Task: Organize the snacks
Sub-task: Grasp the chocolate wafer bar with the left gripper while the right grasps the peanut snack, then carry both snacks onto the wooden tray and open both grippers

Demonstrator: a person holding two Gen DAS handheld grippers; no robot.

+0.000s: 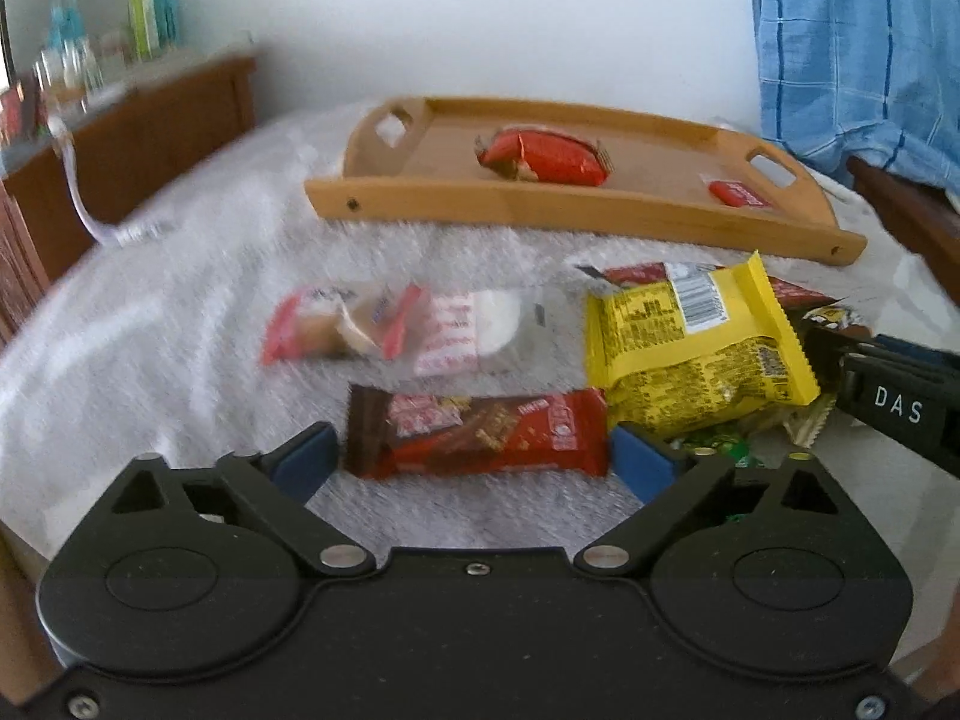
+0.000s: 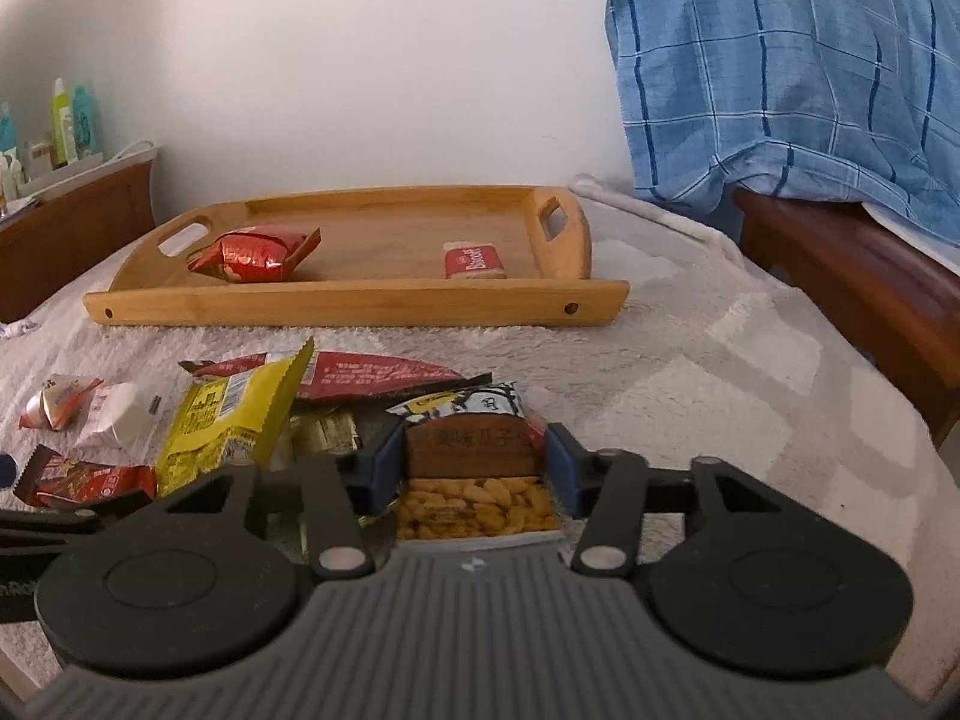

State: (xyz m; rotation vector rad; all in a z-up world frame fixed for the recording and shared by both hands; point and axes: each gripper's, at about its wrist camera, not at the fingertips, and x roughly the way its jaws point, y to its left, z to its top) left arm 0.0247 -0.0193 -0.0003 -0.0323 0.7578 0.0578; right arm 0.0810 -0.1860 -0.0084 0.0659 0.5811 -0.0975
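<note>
A wooden tray (image 1: 576,210) (image 2: 360,300) sits at the back of the white cloth, holding a red chip bag (image 1: 543,157) (image 2: 255,255) and a small red Biscoff pack (image 1: 737,192) (image 2: 474,261). My left gripper (image 1: 474,456) is open, its blue pads on either side of a red-brown chocolate bar (image 1: 480,435) (image 2: 84,480) lying on the cloth. My right gripper (image 2: 471,468) is closed around a brown-and-orange seed snack pack (image 2: 474,480). A yellow bag (image 1: 690,342) (image 2: 231,426) lies in the pile between them.
Small red-and-white and white wrapped snacks (image 1: 390,330) (image 2: 90,414) lie left of the pile. A flat red pack (image 2: 372,375) lies behind the yellow bag. A wooden cabinet with bottles (image 1: 120,90) stands left. A chair with a blue plaid shirt (image 2: 810,90) stands right.
</note>
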